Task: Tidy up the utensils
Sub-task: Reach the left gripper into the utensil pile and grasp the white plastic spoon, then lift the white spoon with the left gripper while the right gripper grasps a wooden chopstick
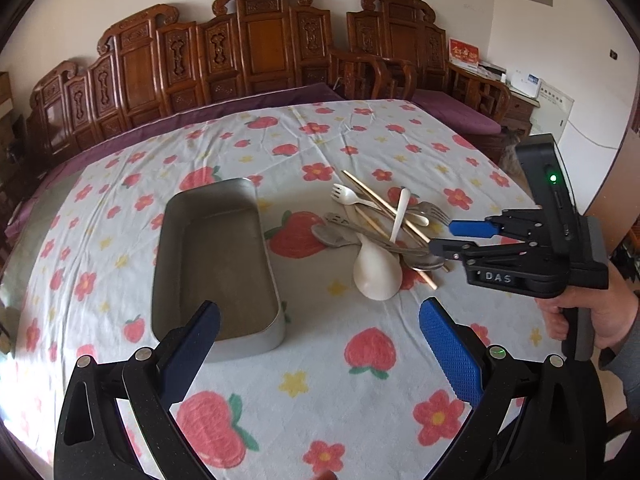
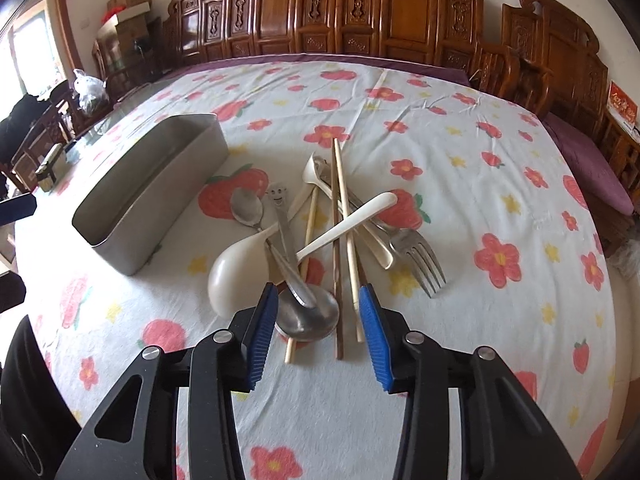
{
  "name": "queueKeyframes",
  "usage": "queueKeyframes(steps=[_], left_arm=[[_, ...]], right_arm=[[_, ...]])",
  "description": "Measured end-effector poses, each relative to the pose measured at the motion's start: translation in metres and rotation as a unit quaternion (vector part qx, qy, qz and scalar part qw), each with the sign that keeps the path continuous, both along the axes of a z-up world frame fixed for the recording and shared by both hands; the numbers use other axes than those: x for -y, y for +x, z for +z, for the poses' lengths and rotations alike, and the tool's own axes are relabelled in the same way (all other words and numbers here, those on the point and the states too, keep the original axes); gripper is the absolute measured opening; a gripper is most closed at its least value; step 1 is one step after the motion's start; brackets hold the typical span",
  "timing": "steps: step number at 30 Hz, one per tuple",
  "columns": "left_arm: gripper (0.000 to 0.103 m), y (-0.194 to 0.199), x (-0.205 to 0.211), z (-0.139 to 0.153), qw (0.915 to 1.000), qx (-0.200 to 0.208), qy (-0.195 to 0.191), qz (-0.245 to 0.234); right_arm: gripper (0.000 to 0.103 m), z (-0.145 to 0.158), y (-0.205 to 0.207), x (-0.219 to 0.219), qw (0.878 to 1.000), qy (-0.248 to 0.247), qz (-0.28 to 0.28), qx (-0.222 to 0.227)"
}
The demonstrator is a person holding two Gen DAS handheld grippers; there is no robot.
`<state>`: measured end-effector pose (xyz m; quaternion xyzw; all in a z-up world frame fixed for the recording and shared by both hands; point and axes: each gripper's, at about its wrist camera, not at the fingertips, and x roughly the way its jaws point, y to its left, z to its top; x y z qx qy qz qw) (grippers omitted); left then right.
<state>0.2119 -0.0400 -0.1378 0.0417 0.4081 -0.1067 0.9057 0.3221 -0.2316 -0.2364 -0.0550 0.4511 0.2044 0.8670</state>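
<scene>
Worktop (image 1: 328, 344) under a white cloth printed with strawberries and flowers. Grey rectangular tray (image 1: 218, 268) sits left of centre, nothing inside it. Just right of the tray, a loose heap of utensils (image 2: 320, 240): large white ladle (image 2: 232, 276), steel spoon (image 2: 310, 314) with its bowl nearest the camera in the right wrist view, smaller steel spoon (image 2: 247, 207), steel fork (image 2: 420, 258), white plastic fork (image 1: 347, 196), long white spoon (image 2: 348, 220) lying across the heap, several wooden chopsticks (image 2: 342, 216). Left claw (image 1: 320, 344) wide open, nothing between its blue pads, hovering over the near end of the tray and bare cloth. Right claw (image 2: 318, 320) about half open, its pads flanking the steel spoon's bowl and the chopstick ends without pressing on them; nothing gripped. A hand (image 1: 592, 320) holds the right claw's handle.
</scene>
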Motion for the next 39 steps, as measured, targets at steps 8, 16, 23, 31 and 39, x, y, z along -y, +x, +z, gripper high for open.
queueKeyframes(steps=[8, 16, 23, 31, 39], left_arm=[[0.081, 0.045, 0.024, -0.019, 0.9974, -0.051, -0.039, -0.031], [0.061, 0.096, 0.046, -0.059, 0.9911, -0.118, -0.055, -0.027], [0.045, 0.135, 0.045, -0.093, 0.9789, -0.180, -0.097, 0.006], [0.028, 0.149, 0.054, -0.100, 0.9758, -0.197, -0.091, 0.020], [0.005, 0.131, 0.055, -0.084, 0.9784, -0.189, -0.082, 0.006]], right_arm=[[0.044, -0.006, -0.003, 0.016, 0.999, 0.015, -0.028, -0.009], [0.043, -0.004, -0.017, 0.031, 0.999, 0.032, -0.036, -0.011], [0.043, -0.007, -0.020, 0.045, 0.998, 0.049, -0.041, -0.012], [0.043, -0.007, -0.017, 0.051, 0.998, 0.046, -0.041, -0.014], [0.043, -0.004, -0.018, 0.049, 0.998, 0.042, -0.038, -0.011]])
